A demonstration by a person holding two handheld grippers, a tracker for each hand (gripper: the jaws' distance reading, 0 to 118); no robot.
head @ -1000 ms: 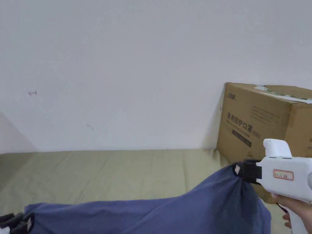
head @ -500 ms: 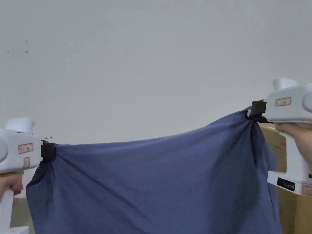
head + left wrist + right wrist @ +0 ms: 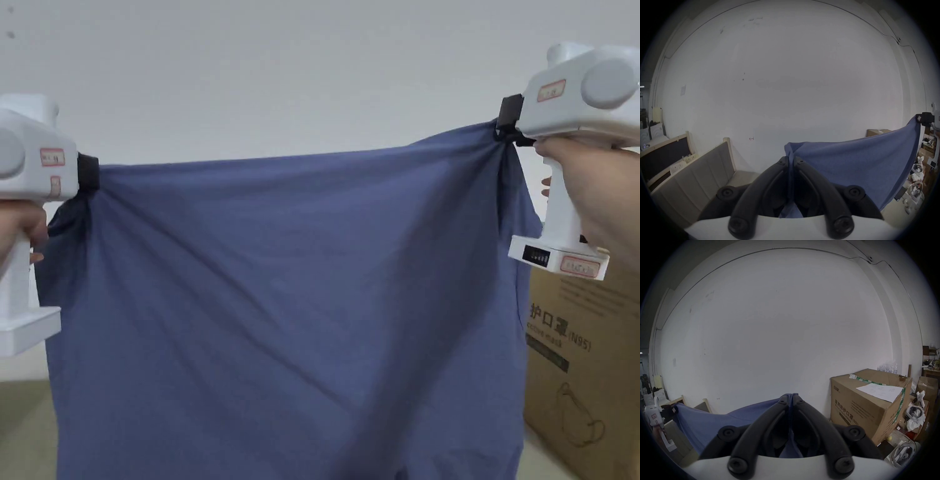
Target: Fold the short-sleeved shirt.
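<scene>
Soft, even light is falling across the head view, leaving the white wall point(image 3: 281, 75) pale grey and free of glare. The blue shirt point(image 3: 281, 300) is showing gentle darker shading along its diagonal creases and beside each gathered upper corner. Focus is holding sharp there. Both gripper views are looking dimmer and greyer, with heavy fisheye bending: wall edges are curving and a black vignette is ringing every corner. The cardboard box point(image 3: 867, 404) is bowing near the right edge, its shaded front face reading darker.

Head view faces wall point(image 3: 281, 75); both gripper views likewise.
</scene>
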